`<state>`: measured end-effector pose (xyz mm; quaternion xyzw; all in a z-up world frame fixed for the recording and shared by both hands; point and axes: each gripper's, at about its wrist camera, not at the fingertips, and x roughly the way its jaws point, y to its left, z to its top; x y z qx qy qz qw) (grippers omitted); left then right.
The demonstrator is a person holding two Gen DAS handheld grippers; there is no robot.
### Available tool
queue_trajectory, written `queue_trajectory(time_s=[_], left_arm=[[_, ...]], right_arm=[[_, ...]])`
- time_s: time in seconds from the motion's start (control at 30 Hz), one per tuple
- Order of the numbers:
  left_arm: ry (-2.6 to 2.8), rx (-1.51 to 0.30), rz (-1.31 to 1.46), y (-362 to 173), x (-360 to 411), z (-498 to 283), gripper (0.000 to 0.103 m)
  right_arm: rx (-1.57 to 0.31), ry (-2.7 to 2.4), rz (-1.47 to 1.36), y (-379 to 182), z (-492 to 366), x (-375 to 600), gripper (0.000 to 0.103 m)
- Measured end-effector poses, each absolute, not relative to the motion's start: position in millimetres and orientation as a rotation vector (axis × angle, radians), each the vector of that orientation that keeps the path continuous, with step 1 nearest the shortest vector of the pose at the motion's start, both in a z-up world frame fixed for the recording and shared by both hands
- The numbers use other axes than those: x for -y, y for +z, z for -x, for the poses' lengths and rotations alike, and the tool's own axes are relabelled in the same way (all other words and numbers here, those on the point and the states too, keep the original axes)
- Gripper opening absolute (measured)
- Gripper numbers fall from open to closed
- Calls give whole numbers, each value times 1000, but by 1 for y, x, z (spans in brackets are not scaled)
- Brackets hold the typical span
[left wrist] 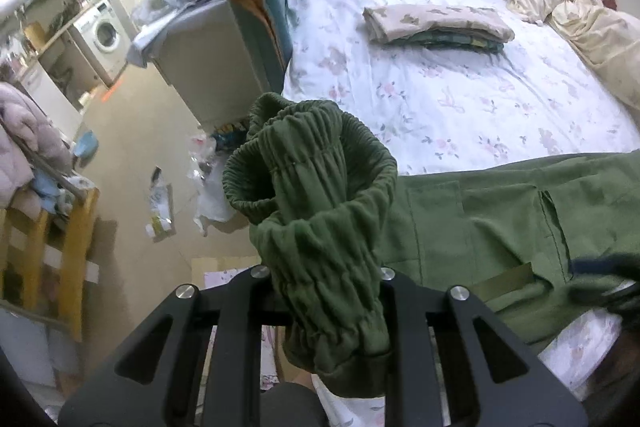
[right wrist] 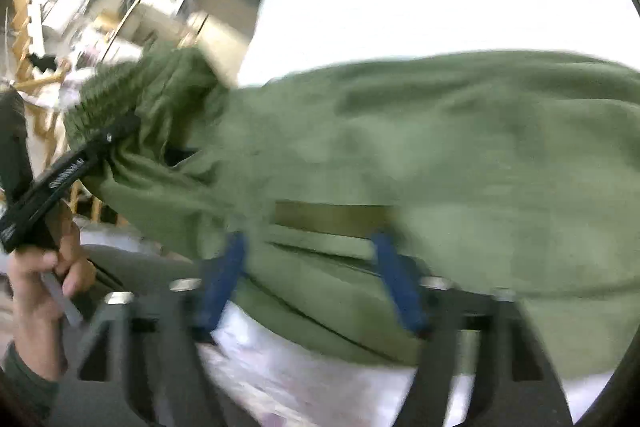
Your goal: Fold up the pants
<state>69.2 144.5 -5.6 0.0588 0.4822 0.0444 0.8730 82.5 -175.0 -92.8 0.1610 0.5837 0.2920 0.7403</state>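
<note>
Green pants (left wrist: 480, 219) lie along the near edge of a floral bed sheet (left wrist: 440, 87). My left gripper (left wrist: 324, 279) is shut on their gathered elastic waistband (left wrist: 312, 163), which bunches up between the fingers and hides the tips. In the blurred right wrist view, my right gripper (right wrist: 308, 239) hovers over the pants (right wrist: 440, 147) by a pocket with an olive tab (right wrist: 332, 215). Its blue fingers (right wrist: 224, 279) are spread wide, with cloth lying between them. At the left of that view, a hand (right wrist: 36, 279) holds the left gripper (right wrist: 100, 143) on the waistband.
A stack of folded clothes (left wrist: 436, 27) rests mid-bed, with a crumpled cream blanket (left wrist: 580, 11) at the far right. A beige cabinet (left wrist: 200, 55) stands beside the bed. Litter (left wrist: 160, 203) dots the floor, near a yellow wooden rack (left wrist: 52, 239) and a washing machine (left wrist: 104, 35).
</note>
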Motion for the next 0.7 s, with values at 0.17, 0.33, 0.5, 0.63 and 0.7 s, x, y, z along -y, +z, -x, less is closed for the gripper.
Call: queue_trajectory(time_s=[0.17, 0.33, 0.5, 0.63, 0.7], left_arm=[[52, -956, -290, -4, -67, -68, 16], [-63, -970, -553, -56, 39, -53, 17], [-188, -1097, -734, -137, 99, -34, 20], [-284, -1078, -794, -140, 101, -16, 69], [-392, -1061, -686, -119, 94, -7, 89]], right_arm=[[-1190, 450, -425, -79, -52, 298, 79], [-1113, 321, -616, -77, -45, 348, 79], [-1121, 309, -715, -82, -60, 360, 79], [-1140, 321, -698, -85, -64, 352, 79], [-1149, 337, -681, -85, -64, 348, 79]])
